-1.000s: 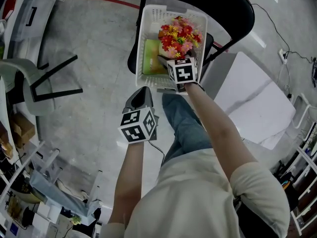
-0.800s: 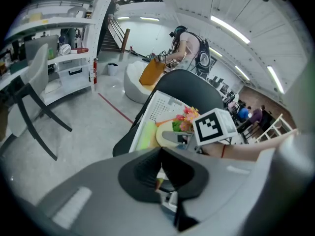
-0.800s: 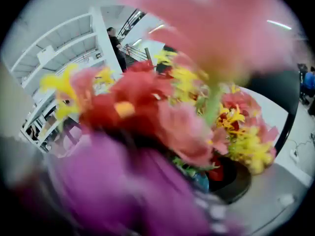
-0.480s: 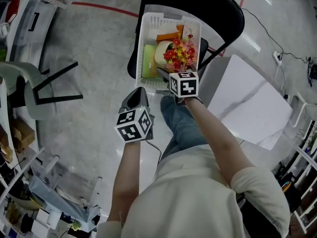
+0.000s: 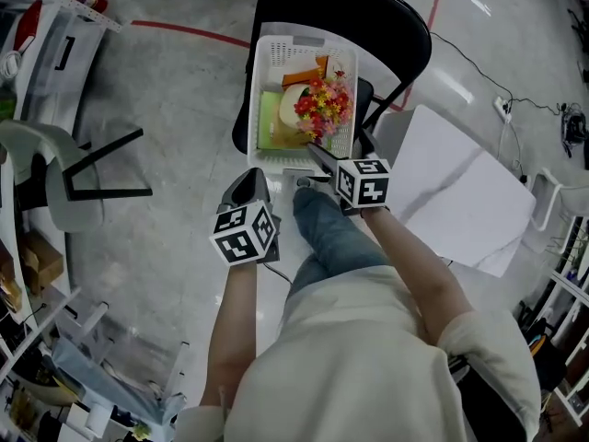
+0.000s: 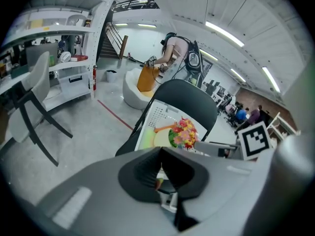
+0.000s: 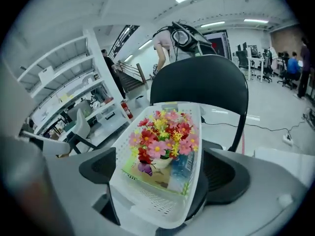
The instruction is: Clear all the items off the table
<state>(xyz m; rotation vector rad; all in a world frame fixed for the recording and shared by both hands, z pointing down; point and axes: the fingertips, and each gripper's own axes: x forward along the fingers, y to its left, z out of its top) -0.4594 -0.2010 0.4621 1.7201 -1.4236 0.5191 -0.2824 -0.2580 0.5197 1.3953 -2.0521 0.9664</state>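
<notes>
Most of what lay under the flowers [image 5: 324, 107] in the white basket [image 5: 260, 81] was hidden from you; only green and orange edges showed. Your left gripper [image 6: 160, 173] was pressed together on nothing. Your right gripper [image 7: 163, 173] stood spread and empty at the basket's near end, the basket sitting on the black chair [image 5: 368, 17].
</notes>
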